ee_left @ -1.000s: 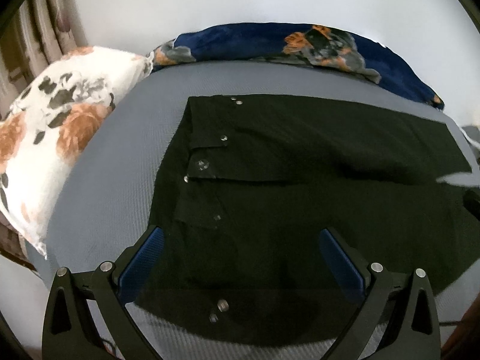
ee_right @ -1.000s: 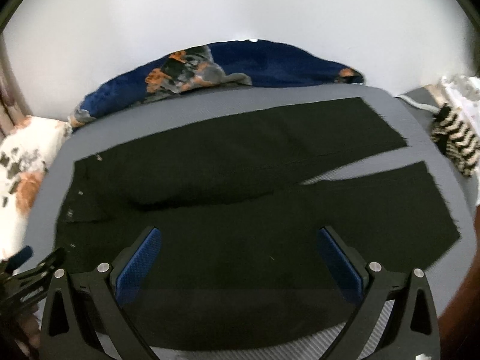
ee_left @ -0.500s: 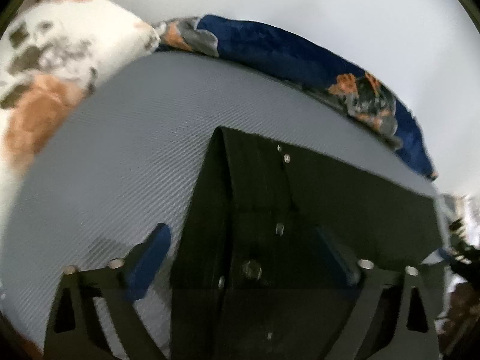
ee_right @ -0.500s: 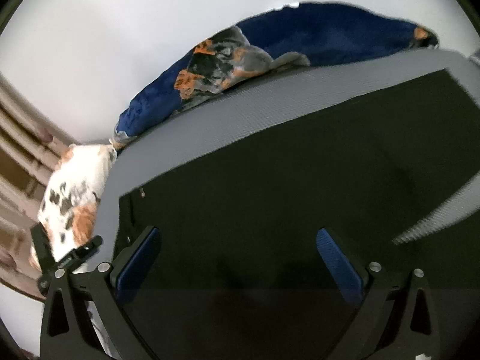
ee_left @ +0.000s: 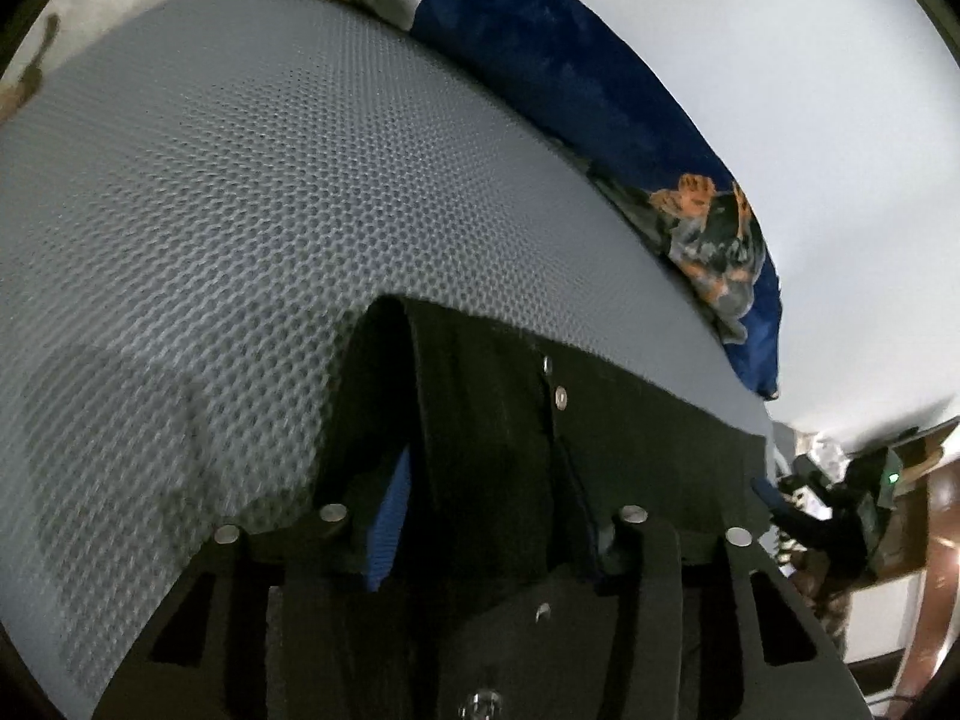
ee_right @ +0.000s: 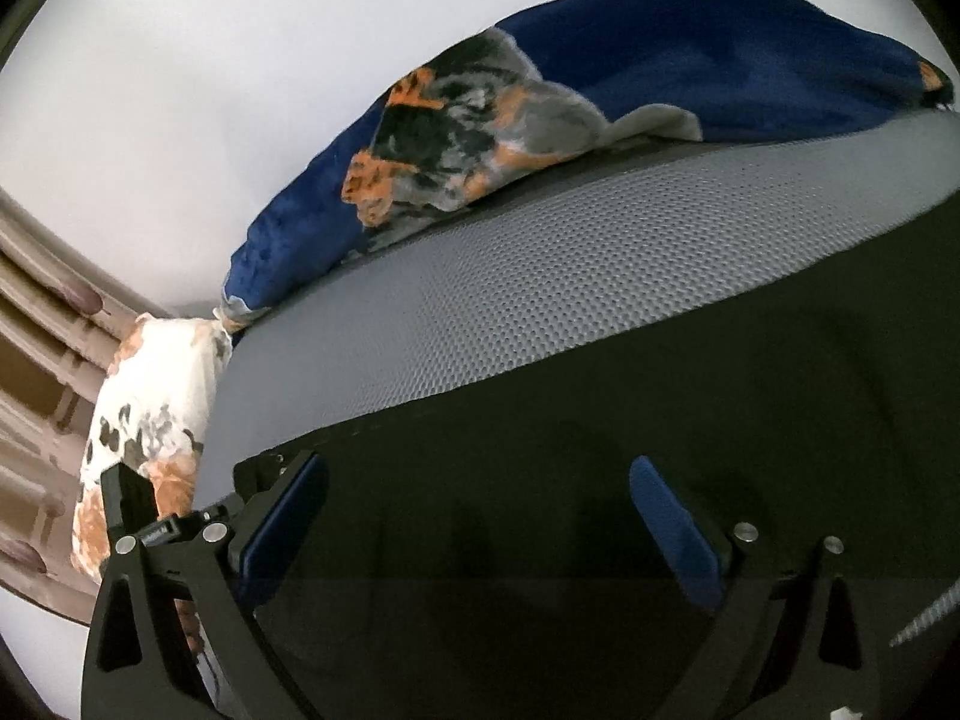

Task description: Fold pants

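Black pants (ee_left: 630,438) with metal snaps lie flat on a grey mesh mattress (ee_left: 240,210). My left gripper (ee_left: 492,516) is low at the waistband end, its blue-padded fingers (ee_left: 390,510) closing around a raised fold of the waistband; the right finger is mostly hidden by the cloth. My right gripper (ee_right: 474,522) is open, held low over the black pants (ee_right: 660,420) further along the leg, its blue pads (ee_right: 672,528) wide apart. The left gripper shows at the right wrist view's lower left (ee_right: 144,516).
A blue floral blanket (ee_left: 600,96) lies along the far side of the mattress by a white wall, also in the right wrist view (ee_right: 540,108). A white floral pillow (ee_right: 144,420) sits beyond the waistband end. Wooden furniture (ee_left: 918,510) stands to the right.
Both grippers have dropped low and close to the pants. The left gripper's fingers have narrowed onto the waistband fold. The right gripper has stayed wide open.
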A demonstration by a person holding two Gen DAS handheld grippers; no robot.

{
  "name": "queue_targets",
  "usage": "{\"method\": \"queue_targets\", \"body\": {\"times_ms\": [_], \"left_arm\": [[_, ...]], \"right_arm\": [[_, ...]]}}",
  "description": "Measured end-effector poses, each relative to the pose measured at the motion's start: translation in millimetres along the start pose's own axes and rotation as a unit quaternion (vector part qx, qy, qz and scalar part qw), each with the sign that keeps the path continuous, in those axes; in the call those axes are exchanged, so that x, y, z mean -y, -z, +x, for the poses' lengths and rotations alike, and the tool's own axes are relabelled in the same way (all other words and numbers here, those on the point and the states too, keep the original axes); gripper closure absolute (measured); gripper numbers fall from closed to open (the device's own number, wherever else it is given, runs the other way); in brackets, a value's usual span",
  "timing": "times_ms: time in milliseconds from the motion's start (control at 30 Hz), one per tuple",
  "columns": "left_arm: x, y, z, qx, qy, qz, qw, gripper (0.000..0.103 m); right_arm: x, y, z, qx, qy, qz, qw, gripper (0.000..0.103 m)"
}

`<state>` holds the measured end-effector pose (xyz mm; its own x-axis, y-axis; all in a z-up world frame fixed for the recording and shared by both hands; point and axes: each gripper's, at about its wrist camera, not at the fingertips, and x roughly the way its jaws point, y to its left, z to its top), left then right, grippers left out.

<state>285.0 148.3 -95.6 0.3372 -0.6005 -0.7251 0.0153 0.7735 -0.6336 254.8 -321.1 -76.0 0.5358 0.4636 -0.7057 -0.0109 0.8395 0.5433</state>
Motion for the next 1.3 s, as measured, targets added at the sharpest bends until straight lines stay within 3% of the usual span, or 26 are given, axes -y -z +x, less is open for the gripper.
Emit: {"method": "queue_targets", "body": {"times_ms": [200,500,700,800,967,1000,1067,1300], "left_arm": [[5.8,-24.3,14.1,-0.013,0.021,0.006,0.9997,0.082],[8.0,-37.0,39.8,-0.025,0.015,-0.002,0.9996,0.083],[9.8,-32.5,43.7,-0.004,0.019,-0.024,0.9995,0.084],[31.6,-27.5,30.4,0.014,0.005,0.025,0.9996,0.094],[70.3,-8.9,-0.1,0.056,0.031,0.094,0.9936,0.095],[76.2,-4.6,-4.8,0.062,0.034,0.105,0.9919,0.095],[89.8,6.7,-16.3,0.081,0.036,0.131,0.9874,0.095],[112.5,32.5,-52.4,0.106,0.048,0.190,0.9749,0.095]], "right_arm": [[-5.0,-7.1,24.5,-0.019,0.001,-0.019,1.000,0.002],[-22.7,-20.1,49.0,-0.038,-0.013,-0.083,0.996,0.002],[-32.6,-22.9,52.5,-0.038,-0.004,-0.150,0.988,0.002],[-36.1,-25.2,53.3,-0.050,-0.004,-0.200,0.978,0.002],[-37.8,-34.9,58.1,-0.095,-0.027,-0.272,0.957,0.004],[-37.9,-37.0,60.4,-0.106,-0.031,-0.284,0.952,0.005],[-40.1,-39.8,65.0,-0.122,-0.030,-0.315,0.941,0.019],[-38.9,-53.4,78.9,-0.179,-0.021,-0.392,0.902,0.029]]}}
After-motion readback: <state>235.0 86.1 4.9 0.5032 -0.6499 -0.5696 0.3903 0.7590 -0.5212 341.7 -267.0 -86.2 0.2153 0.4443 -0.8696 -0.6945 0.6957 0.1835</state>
